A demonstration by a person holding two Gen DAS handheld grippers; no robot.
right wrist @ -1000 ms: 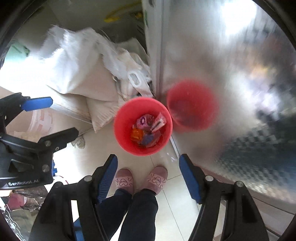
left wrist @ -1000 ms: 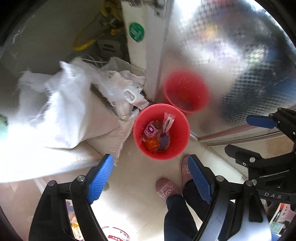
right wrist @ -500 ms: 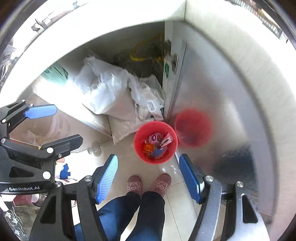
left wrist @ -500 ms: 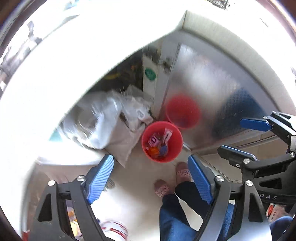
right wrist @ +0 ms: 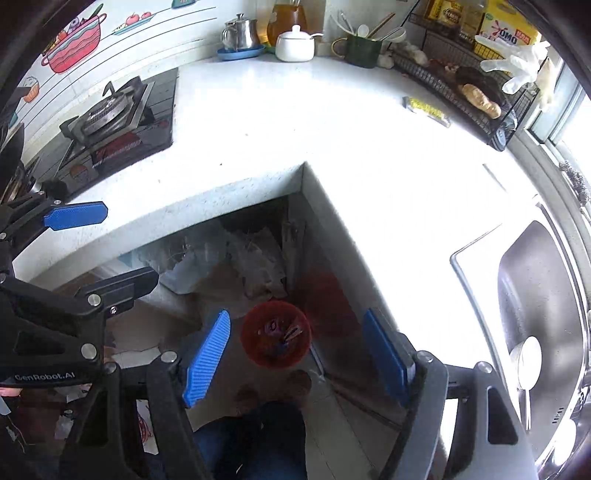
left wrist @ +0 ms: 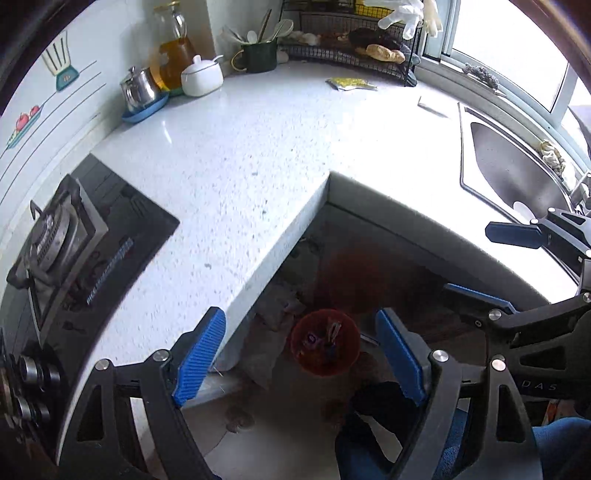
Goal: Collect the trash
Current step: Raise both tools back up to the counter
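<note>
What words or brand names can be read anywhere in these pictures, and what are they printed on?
"GenRobot.AI": left gripper body, in the right wrist view.
"D A S": right gripper body, in the left wrist view; rest cut off.
"OMO": yellow box on the wire rack.
Jar labels beside it and the stove strip: too blurred.

I held both grippers angled steeply downward: the left gripper gaped wide and empty, and the right gripper was opening, nothing between its jaws.

"GenRobot.AI" stands on the left gripper body at nine o'clock; "OMO" on a yellow box at one o'clock; "DAS" on the right gripper.
</note>
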